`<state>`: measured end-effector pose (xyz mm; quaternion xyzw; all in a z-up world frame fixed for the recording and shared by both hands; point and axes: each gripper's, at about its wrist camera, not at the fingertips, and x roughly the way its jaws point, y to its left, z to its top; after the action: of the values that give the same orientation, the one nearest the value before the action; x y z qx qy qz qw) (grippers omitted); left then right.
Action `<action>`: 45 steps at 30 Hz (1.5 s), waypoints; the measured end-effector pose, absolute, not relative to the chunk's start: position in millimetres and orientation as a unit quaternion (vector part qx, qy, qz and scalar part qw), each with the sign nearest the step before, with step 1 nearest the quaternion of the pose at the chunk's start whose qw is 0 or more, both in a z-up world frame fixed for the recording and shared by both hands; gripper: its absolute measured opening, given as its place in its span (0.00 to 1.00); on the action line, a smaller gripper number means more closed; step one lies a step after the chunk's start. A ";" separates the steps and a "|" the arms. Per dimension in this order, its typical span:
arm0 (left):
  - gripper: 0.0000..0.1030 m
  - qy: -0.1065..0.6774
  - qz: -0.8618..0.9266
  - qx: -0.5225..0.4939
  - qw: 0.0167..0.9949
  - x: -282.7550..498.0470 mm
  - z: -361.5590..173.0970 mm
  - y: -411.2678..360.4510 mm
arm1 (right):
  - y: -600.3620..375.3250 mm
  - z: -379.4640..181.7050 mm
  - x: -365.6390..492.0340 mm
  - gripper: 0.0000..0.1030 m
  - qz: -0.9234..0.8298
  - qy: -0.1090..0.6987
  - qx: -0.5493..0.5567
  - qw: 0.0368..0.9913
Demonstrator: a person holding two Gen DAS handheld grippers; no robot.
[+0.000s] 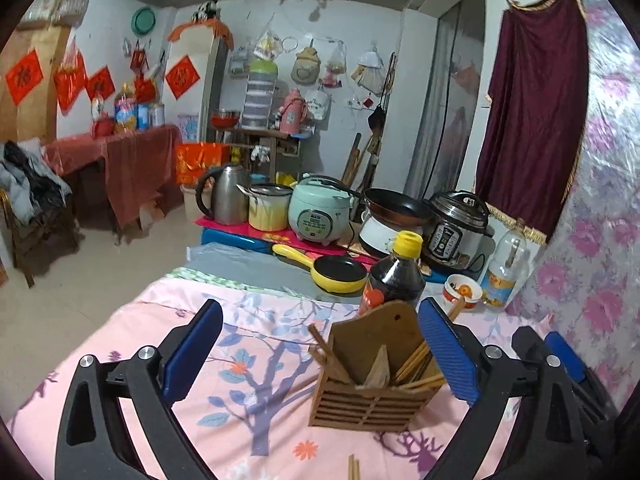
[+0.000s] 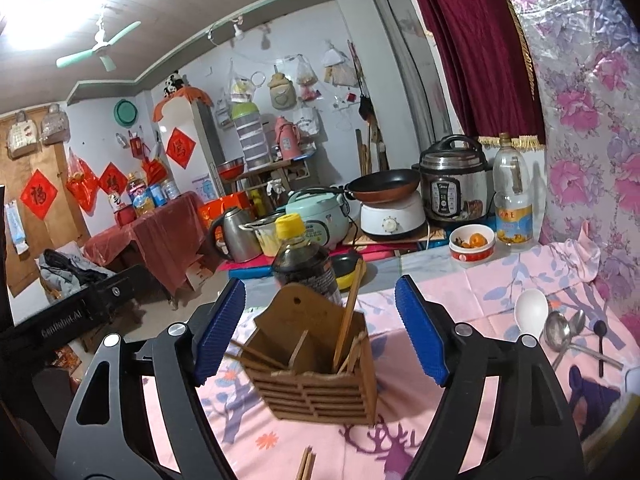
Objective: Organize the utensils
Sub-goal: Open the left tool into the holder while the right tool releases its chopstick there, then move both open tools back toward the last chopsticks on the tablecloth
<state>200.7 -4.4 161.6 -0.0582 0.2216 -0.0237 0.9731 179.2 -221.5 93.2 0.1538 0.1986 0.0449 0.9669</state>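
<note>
My left gripper [image 1: 320, 354] and right gripper [image 2: 322, 330] both stand wide apart, holding nothing. The wooden holder [image 2: 316, 372], with chopsticks [image 2: 348, 320] inside, sits upright on the pink cloth [image 1: 260, 320] between my fingers, untouched. Spoons [image 2: 560, 332] lie to its right.

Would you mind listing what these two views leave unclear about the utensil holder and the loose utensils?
- Chopsticks at the bottom edge: cut off by the frame in both views, count unclear.
- Wooden holder: its inside bottom is hidden by its own walls in both views.
- Spoons: right wrist view only; the handles overlap, and the right gripper arm covers the white spoon's handle.
</note>
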 end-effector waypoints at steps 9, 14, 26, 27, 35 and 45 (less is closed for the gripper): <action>0.94 0.154 0.012 -0.003 0.988 131.7 173.8 -22.3 | -222.9 106.5 129.8 0.78 0.033 0.187 0.141 0.972; 0.94 0.137 0.023 0.010 0.990 91.7 144.3 -10.6 | -224.5 102.7 106.9 0.83 0.031 0.190 0.137 0.972; 0.94 0.256 0.032 0.004 0.966 117.3 71.1 25.0 | -213.5 -22.0 107.6 0.89 0.057 0.383 0.105 0.916; 0.94 0.258 0.031 0.000 0.966 119.2 69.6 26.6 | -210.8 -25.0 108.8 0.89 0.061 0.390 0.102 0.913; 0.94 0.282 0.043 0.010 0.958 129.2 57.0 24.0 | -168.3 -47.2 104.9 0.89 0.100 0.444 0.025 0.890; 0.94 0.271 0.047 0.011 0.961 125.7 60.7 23.5 | -126.9 -76.2 96.6 0.89 0.119 0.493 -0.084 0.857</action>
<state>125.7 23.5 60.7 0.0114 0.2714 0.0475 0.9612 96.6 -126.9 -76.2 -0.0845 0.4935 0.1186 0.8575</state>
